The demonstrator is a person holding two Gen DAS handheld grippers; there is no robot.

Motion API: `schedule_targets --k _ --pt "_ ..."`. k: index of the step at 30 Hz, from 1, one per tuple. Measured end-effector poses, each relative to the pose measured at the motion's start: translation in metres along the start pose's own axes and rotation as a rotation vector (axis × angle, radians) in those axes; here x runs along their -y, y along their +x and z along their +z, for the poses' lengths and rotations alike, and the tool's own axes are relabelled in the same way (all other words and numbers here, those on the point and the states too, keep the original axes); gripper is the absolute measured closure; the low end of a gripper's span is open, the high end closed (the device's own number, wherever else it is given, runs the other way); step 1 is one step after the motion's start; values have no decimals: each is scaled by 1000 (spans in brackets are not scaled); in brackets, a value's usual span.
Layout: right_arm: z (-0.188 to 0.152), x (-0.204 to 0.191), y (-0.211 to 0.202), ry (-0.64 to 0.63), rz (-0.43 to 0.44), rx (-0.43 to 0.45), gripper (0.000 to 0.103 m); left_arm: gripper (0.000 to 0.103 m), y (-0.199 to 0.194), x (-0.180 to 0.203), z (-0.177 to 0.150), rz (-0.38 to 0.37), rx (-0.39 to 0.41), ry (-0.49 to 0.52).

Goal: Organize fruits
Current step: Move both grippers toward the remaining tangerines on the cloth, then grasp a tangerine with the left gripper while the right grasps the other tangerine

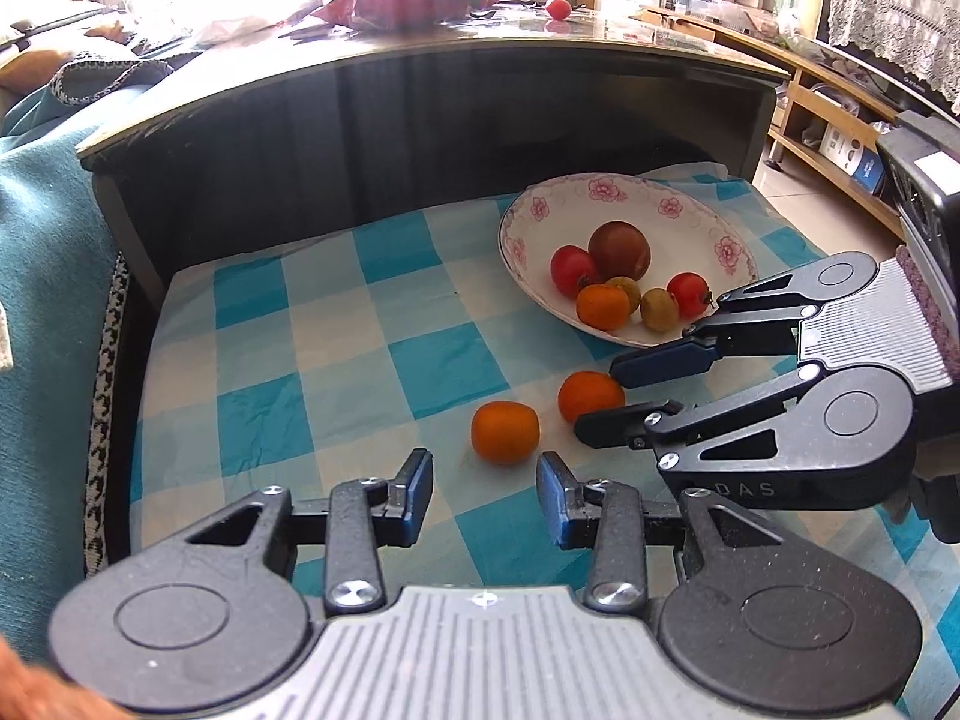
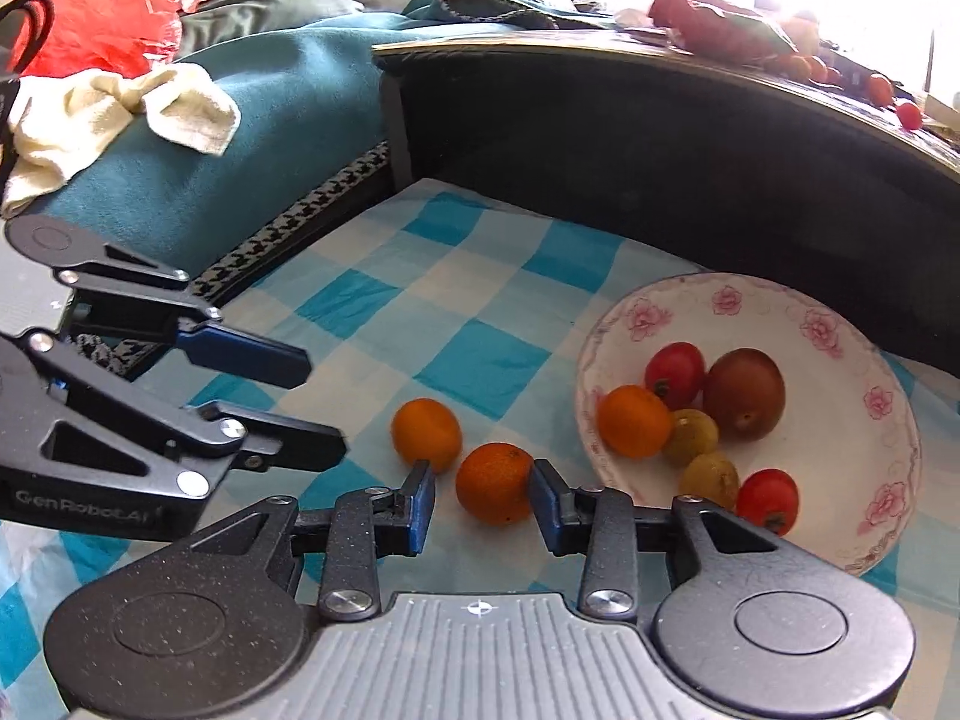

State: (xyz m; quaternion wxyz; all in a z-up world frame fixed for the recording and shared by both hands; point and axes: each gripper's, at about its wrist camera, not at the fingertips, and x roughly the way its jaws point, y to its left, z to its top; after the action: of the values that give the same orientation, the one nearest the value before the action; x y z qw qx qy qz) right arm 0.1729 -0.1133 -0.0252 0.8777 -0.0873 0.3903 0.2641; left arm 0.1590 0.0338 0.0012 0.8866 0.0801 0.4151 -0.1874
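A white floral bowl (image 1: 714, 225) (image 2: 852, 450) on the blue checked cloth holds several fruits: two red tomatoes, a dark brown fruit (image 1: 619, 250) (image 2: 744, 394), an orange and two small green-brown fruits. Two oranges lie loose on the cloth. My left gripper (image 1: 485, 492) (image 2: 324, 408) is open, just short of the nearer loose orange (image 1: 505, 432) (image 2: 426, 434). My right gripper (image 2: 483, 501) (image 1: 594, 393) is open, its jaws on either side of the other loose orange (image 2: 495, 483) (image 1: 588, 396); the right pad looks to touch it.
A dark glass-topped table (image 1: 420, 114) (image 2: 660, 138) rises behind the cloth, with a red bag and more fruit on top. A teal-covered sofa (image 2: 240, 150) with a cream towel (image 2: 120, 114) lies to the left. Wooden shelves (image 1: 840, 120) stand at right.
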Motion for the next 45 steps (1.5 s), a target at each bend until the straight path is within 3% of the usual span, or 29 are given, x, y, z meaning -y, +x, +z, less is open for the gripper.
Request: schedule_targets --k 14,19,25,31,36,45 --pt "-2 6 11 18 -52 -6 69 56 9 1 -3 -14 -8 10" --pt "-1 3 10 -2 -92 -22 77 55 20 4 -4 -25 -11 33" --pt "-6 6 -13 51 -76 -52 78 55 41 1 0 -75 0 -22" --pt "-26 1 -46 100 -84 -105 78 55 56 -6 1 -26 9 -61" --pt "-40 -3 -66 139 -96 -120 78 62 58 1 5 -19 13 -53" --pt "-58 12 -65 177 -140 -140 78 62 34 26 -12 -24 -56 -19"
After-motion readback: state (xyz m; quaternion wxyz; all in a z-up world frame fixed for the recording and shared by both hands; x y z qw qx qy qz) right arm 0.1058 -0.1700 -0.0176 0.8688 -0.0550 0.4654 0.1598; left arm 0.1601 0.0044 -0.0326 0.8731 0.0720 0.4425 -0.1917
